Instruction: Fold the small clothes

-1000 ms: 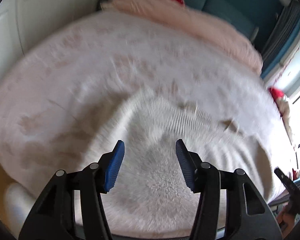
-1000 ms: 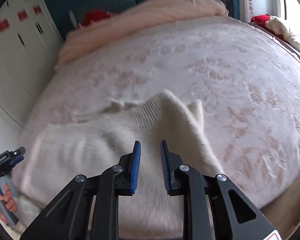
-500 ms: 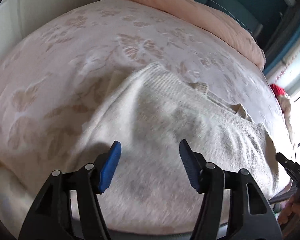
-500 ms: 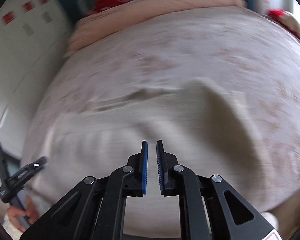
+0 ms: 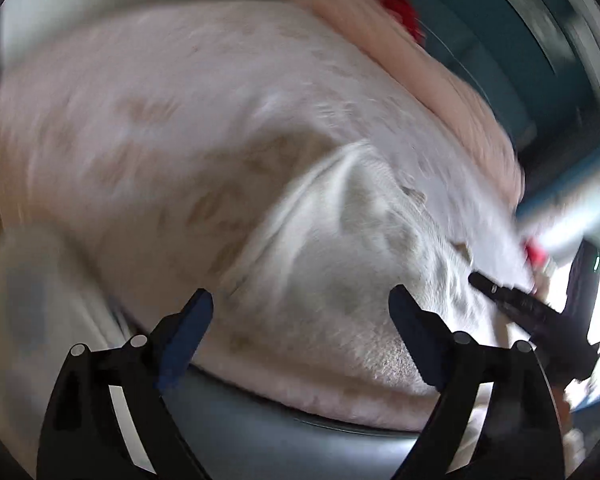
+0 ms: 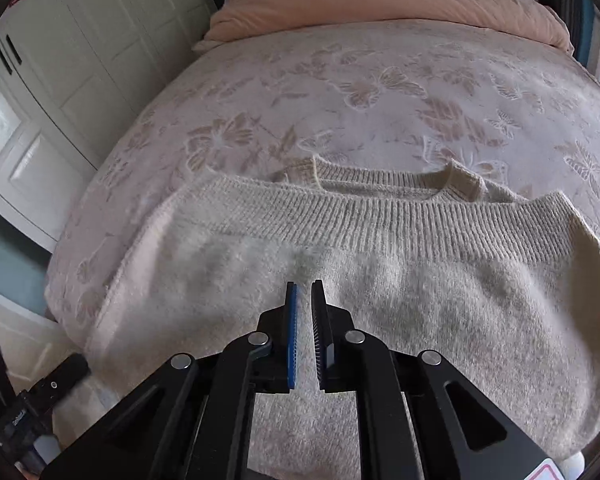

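A cream knitted sweater (image 6: 400, 276) lies folded on the bed, its ribbed hem doubled up just short of the collar (image 6: 384, 180). My right gripper (image 6: 304, 292) hovers over the sweater's middle with its jaws nearly closed, a narrow gap between the blue pads, holding nothing. In the blurred left wrist view the sweater (image 5: 340, 264) lies ahead. My left gripper (image 5: 300, 308) is wide open and empty over the sweater's near edge by the bed edge. The right gripper's tip (image 5: 500, 294) shows at the right there.
The bed has a pink floral bedspread (image 6: 340, 92) and a peach duvet (image 6: 400, 4) rolled at its head. White wardrobe doors (image 6: 60, 72) stand to the left. The grey bed base (image 5: 284, 440) lies below the left gripper. The left gripper (image 6: 32, 404) shows at lower left.
The right gripper has pulled back and steadied over the sweater with its jaws still nearly closed. The left gripper has swung left and back toward the bed edge, its jaws opening wider.
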A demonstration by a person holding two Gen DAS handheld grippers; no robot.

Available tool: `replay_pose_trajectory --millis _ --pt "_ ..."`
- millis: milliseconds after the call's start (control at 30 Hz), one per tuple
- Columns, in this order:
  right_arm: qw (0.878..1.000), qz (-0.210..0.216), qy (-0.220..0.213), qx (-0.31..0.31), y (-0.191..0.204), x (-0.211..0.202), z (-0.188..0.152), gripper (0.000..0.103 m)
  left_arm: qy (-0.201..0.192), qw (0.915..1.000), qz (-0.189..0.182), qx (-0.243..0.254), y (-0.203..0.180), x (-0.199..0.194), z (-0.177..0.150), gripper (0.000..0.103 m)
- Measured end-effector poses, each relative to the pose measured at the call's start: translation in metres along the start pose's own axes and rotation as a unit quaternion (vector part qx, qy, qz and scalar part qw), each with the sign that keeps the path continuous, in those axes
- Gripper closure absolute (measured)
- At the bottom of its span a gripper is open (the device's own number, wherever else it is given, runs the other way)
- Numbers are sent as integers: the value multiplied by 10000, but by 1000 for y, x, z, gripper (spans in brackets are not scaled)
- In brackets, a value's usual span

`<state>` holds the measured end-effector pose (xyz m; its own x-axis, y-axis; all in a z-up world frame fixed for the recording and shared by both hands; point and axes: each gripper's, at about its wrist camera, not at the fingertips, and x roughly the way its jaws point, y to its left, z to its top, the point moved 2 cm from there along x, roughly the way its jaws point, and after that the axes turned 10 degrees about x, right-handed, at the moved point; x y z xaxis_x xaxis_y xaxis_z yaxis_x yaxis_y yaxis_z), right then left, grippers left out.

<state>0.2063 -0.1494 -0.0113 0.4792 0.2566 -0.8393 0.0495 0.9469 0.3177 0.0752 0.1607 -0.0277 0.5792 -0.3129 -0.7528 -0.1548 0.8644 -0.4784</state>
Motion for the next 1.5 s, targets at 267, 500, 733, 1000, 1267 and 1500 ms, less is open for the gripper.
replay_pose_trajectory --millis 267,500,733,1000,1267,1500 --pt "9973 -10 581 442 -23 52 -8 94 321 9977 -53 -592 15 38 4 37" --pt "9961 325 517 640 -40 50 -10 98 -133 9984 -415 350 -48 5 33 79" --pt "9909 789 286 1049 -64 3 -5 87 -421 9622 -1186 2417 -216 -27 24 81" --pt "9829 386 -381 1759 -204 -99 -27 63 639 9253 -970 3610 -308 66 -70 72" --pt "9653 1371 -180 2217 -214 -105 -33 38 22 9086 -388 4158 -246 18 -114 17" --pt "9686 1478 540 1925 -148 -52 -14 35 366 9328 419 3560 -194 41 -88 17"
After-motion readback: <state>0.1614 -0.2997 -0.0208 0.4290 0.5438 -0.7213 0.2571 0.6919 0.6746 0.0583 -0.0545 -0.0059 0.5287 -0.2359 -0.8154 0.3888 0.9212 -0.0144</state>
